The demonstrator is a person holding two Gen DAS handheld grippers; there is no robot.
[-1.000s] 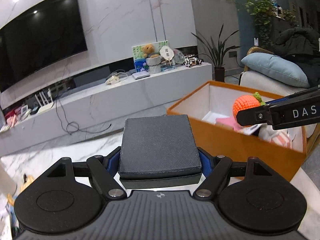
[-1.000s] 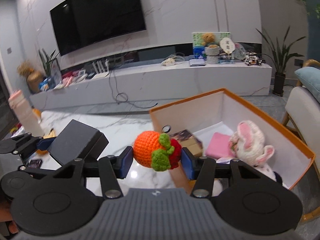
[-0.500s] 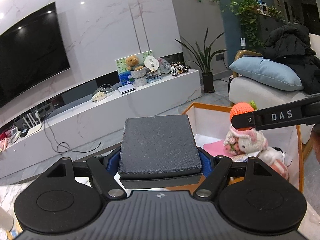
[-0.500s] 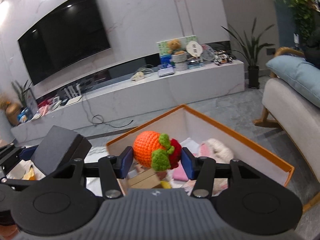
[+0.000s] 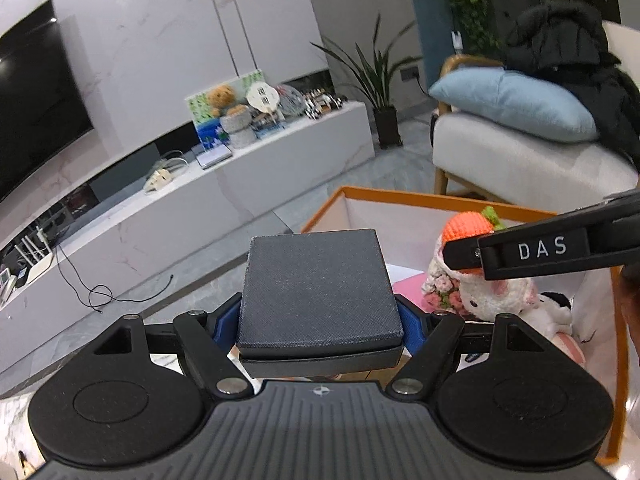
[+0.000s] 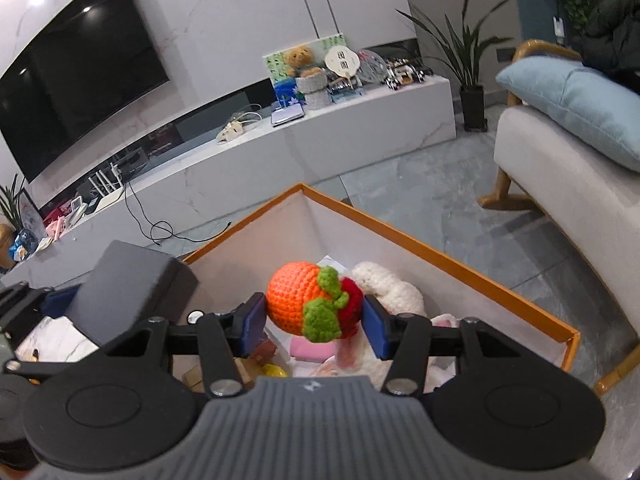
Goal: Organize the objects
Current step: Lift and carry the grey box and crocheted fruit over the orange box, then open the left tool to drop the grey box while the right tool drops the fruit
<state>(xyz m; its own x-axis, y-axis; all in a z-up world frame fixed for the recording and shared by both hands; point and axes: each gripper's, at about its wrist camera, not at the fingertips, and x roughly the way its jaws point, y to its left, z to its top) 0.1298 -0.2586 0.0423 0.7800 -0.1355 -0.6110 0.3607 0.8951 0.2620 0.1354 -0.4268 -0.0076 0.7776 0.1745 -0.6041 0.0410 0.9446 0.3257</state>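
Note:
My left gripper (image 5: 318, 322) is shut on a flat dark grey box (image 5: 318, 288) and holds it at the near left edge of an orange storage box (image 5: 440, 196). My right gripper (image 6: 314, 322) is shut on a crocheted orange-and-red fruit toy (image 6: 304, 300) and holds it above the inside of the orange storage box (image 6: 472, 268). The toy also shows in the left wrist view (image 5: 466, 226), beside the right gripper's finger. The dark grey box also shows in the right wrist view (image 6: 128, 284). Inside the storage box lie a white plush bunny (image 5: 492, 292) and a pink item (image 6: 308, 350).
A white TV bench (image 6: 360, 120) with toys and cables runs along the far wall under a black TV (image 6: 76, 68). A white armchair (image 6: 568, 184) with a blue cushion (image 5: 516, 104) stands right of the storage box. A marble table top (image 6: 56, 344) lies at lower left.
Both grippers have moved right and forward, further over the storage box. The fruit toy now hangs over the plush bunny. Both grips are unchanged.

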